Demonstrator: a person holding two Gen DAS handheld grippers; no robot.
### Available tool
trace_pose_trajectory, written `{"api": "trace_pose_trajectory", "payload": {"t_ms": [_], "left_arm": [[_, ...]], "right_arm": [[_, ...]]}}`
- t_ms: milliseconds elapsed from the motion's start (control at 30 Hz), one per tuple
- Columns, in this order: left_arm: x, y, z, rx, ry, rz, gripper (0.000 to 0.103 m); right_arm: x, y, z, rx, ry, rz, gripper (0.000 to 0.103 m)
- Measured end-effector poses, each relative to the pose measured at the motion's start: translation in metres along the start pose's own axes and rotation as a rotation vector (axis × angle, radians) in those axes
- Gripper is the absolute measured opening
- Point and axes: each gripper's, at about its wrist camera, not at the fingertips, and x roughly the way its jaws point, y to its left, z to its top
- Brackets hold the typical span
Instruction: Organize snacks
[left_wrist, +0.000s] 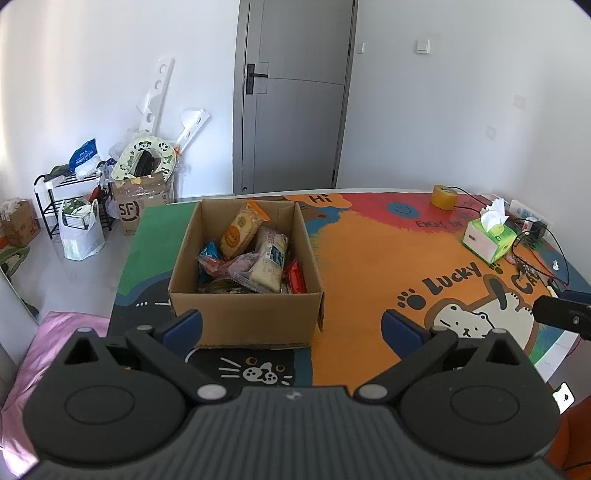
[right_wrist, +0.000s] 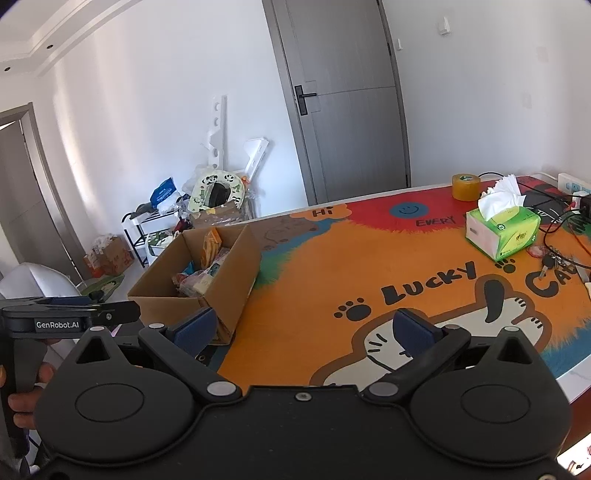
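Near the bench's left edge sits the open brown cardboard box (left_wrist: 245, 306) holding wrapped snacks (left_wrist: 255, 254); bare mat stretches rightward. Left gripper (left_wrist: 291, 326) and right gripper (right_wrist: 303, 330) hover wide, empty.

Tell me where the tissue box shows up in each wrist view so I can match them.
Left wrist: tissue box at the right edge, on the far right of the table mat.
Right wrist: tissue box upper right, larger and closer.
Shared landmark: the tape roll stands just behind and left of it in both views.
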Motion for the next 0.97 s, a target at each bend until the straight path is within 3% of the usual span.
{"api": "trace_pose_trajectory", "payload": {"t_ms": [967], "left_arm": [[-0.0044,-0.0078,-0.0003,0.015,-0.017,-0.034,0.102]], "right_arm": [[-0.0022,-0.0057,-0.001,0.015,-0.011,0.002,0.103]]}}
